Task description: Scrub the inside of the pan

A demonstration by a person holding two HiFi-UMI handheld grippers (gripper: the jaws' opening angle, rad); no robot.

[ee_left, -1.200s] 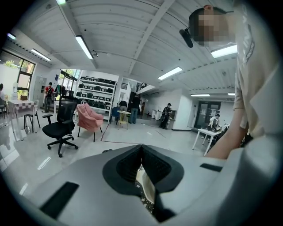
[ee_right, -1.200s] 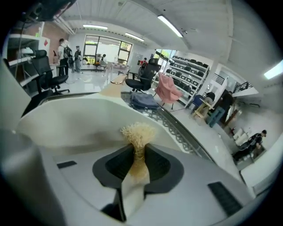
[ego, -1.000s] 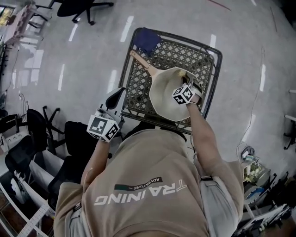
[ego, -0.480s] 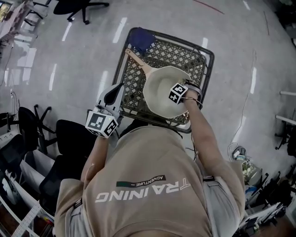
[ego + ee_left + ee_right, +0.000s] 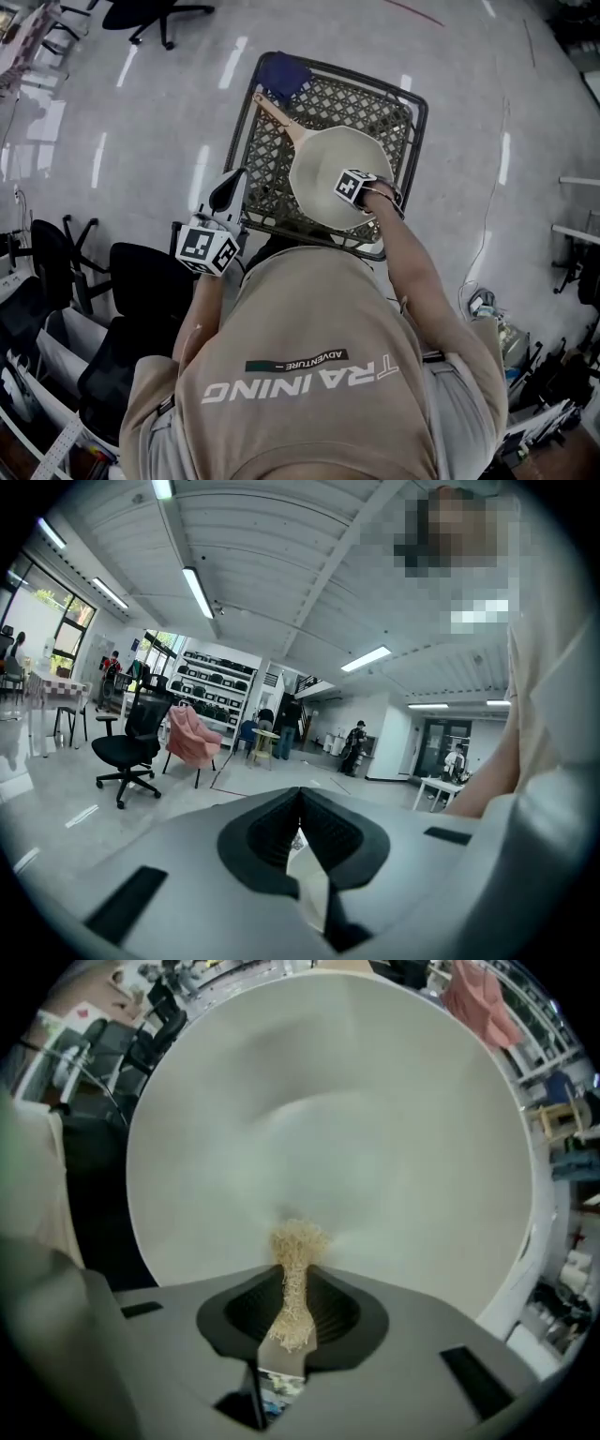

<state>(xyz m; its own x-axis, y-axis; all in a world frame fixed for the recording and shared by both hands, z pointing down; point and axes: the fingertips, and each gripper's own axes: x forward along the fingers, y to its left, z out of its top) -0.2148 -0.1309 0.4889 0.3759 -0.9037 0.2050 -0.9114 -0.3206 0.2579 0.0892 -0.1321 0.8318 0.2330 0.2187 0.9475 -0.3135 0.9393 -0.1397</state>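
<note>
Inside cream frying pan [image 5: 328,1101], handle [image 5: 278,118] toward 10 o'clock: right gripper [image 5: 292,1274] clamped on fibrous scrubber [image 5: 297,1241]; left gripper [image 5: 300,808] closed, empty, at 8 o'clock.

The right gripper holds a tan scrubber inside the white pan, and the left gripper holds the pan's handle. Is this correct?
Not fully. The left gripper is not on the handle: the head view shows it beside the mesh cart, away from the pan. The right gripper does hold the tan scrubber inside the pan.
</note>
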